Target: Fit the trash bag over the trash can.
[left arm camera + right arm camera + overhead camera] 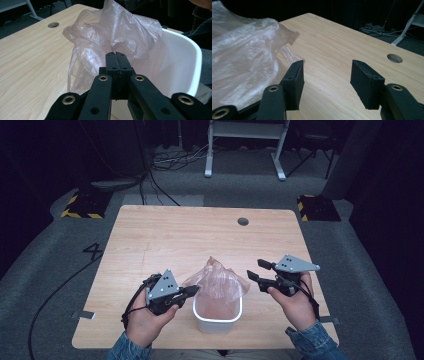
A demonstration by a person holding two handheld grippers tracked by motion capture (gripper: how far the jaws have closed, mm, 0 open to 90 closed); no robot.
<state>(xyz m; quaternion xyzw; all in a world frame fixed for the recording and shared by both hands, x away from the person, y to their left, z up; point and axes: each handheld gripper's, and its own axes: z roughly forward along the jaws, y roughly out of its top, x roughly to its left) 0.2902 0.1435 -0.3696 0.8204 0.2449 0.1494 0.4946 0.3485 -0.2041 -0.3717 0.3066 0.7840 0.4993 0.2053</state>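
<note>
Plastic bag (pixel 218 281) between left fingers (pixel 111 62)

A: Colours, quick. Plastic bag (pixel 218 281) is showing translucent pale pink, crinkly with white glints. Bin (pixel 217 320) under it is reading plain white.

B: Table (pixel 165 235) is looking light wood with fine grain, and a dark round hole (pixel 243 221) is sitting at 1 o'clock.

A: Left gripper (pixel 194 290) and right gripper (pixel 254 270) are showing black with grey plates, brass rivets. Sleeves (pixel 315 342) are looking blue denim.

B: Floor blocks (pixel 82 205) at 10 o'clock are wearing yellow-black stripes.
</note>
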